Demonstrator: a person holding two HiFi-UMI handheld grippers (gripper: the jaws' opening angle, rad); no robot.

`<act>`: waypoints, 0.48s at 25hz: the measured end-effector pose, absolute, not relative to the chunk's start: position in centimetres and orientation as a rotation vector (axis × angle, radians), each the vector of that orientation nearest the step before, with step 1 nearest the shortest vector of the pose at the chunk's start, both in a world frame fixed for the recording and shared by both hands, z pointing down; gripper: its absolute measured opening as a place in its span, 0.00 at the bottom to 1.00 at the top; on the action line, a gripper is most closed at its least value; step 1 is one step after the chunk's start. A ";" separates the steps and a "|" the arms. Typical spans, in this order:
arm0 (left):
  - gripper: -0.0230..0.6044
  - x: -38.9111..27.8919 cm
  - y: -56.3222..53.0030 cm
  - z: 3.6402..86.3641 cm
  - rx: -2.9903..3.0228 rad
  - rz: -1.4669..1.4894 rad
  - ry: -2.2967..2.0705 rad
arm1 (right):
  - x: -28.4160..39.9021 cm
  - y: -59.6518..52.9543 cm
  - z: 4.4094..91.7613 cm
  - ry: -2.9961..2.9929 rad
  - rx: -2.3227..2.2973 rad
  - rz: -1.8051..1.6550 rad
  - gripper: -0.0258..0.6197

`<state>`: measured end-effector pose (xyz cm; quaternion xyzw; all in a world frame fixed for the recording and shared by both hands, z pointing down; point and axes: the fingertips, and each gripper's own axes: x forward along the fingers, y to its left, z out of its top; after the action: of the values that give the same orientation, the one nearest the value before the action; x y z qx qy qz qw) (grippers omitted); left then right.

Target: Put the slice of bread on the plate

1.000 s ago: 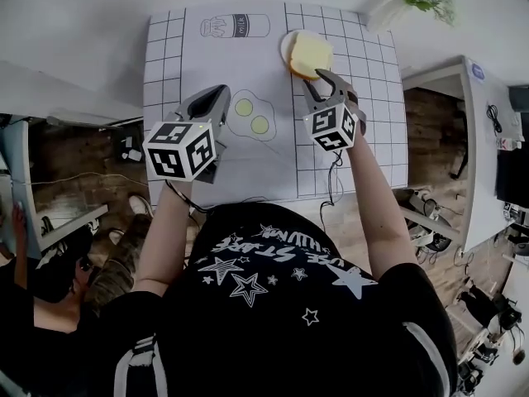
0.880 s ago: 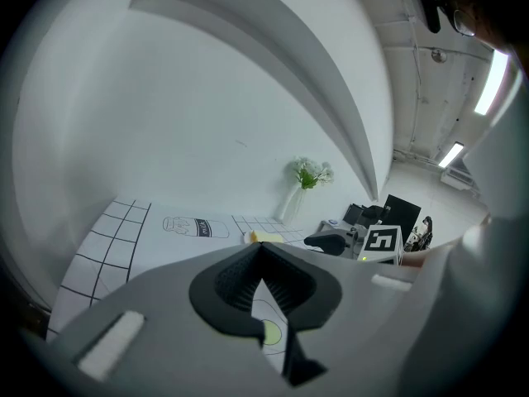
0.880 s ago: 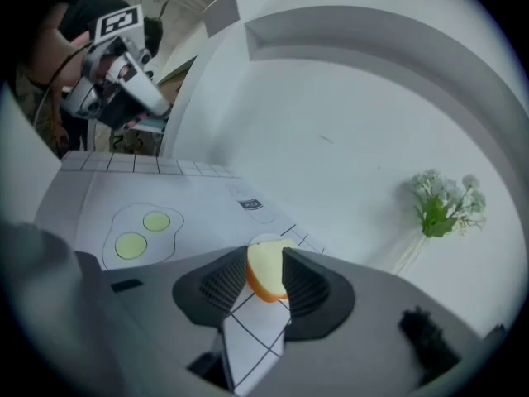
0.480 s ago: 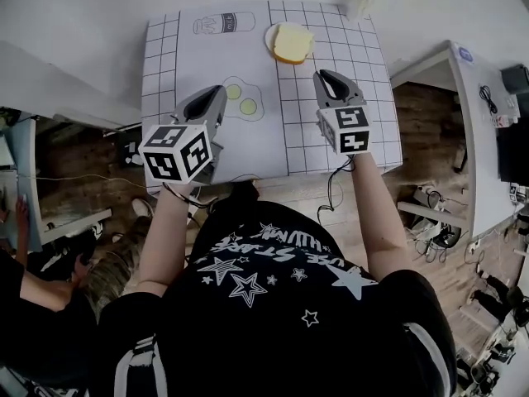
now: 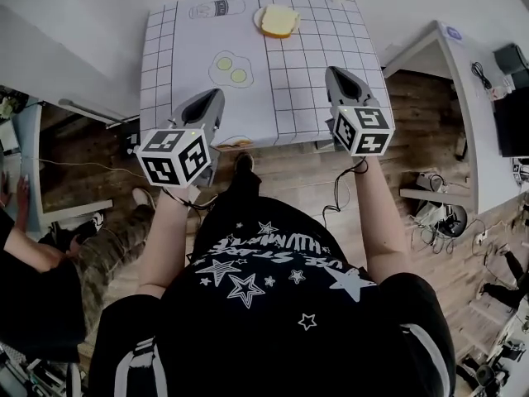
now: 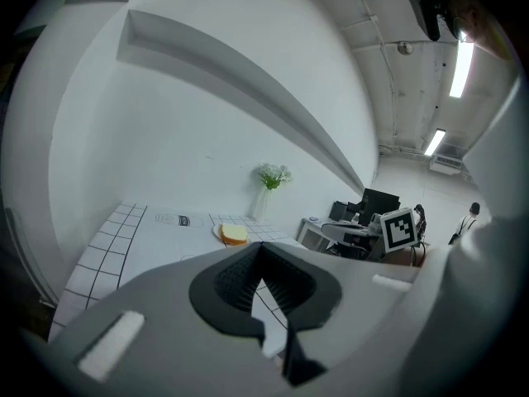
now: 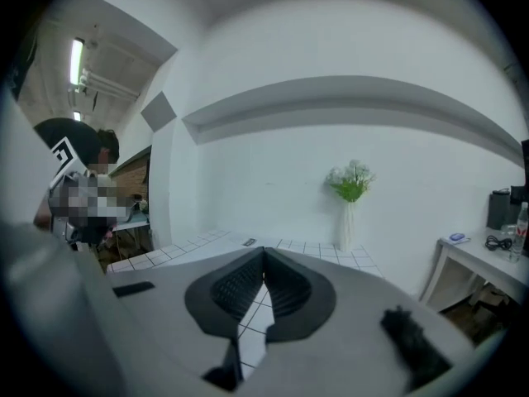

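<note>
A slice of bread [image 5: 279,20] lies on a small white plate [image 5: 261,15] at the far side of the gridded table mat [image 5: 289,98]. In the left gripper view the bread [image 6: 235,234] shows far off beyond the jaws. My left gripper [image 5: 217,94] hangs over the table's near left edge, shut and empty. Above the near right corner my right gripper [image 5: 333,71] is likewise shut with nothing in it. Both stand well back from the plate. The jaw tips meet in the left gripper view [image 6: 263,246] and in the right gripper view [image 7: 264,251].
Fried eggs [image 5: 231,69] and a milk bottle [image 5: 213,8] are printed on the mat. A white vase with flowers [image 6: 269,193] stands at the table's far right corner. A white desk [image 5: 483,131] is at the right, and another person [image 5: 25,263] at the left.
Both grippers have drawn back from the plate towards the table's near edge. The right gripper's jaws, open beside the bread before, have shut empty. The bread stays on the plate.
</note>
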<state>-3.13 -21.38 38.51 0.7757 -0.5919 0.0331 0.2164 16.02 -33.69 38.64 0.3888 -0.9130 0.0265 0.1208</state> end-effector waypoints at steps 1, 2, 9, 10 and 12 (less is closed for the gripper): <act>0.05 -2.6 -20.3 38.4 2.155 0.091 -1.644 | 16.6 -32.7 38.4 -2.680 1.140 0.082 0.06; 0.05 -2.1 -19.2 38.3 2.161 0.093 -1.648 | 17.1 -31.8 38.1 -2.692 1.145 0.088 0.06; 0.05 -0.5 -13.0 37.5 2.160 0.106 -1.659 | 18.9 -26.2 38.0 -2.758 1.166 0.207 0.06; 0.05 -0.6 -12.5 37.4 2.157 0.103 -1.662 | 18.8 -25.5 38.1 -2.760 1.161 0.214 0.06; 0.05 -0.9 -11.5 37.2 2.155 0.110 -1.666 | 18.5 -24.2 38.4 -2.768 1.152 0.223 0.06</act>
<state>-0.86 -11.52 37.25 0.7736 -0.5980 0.0394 0.2062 18.53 -24.17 38.39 0.3822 -0.9186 0.0740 0.0677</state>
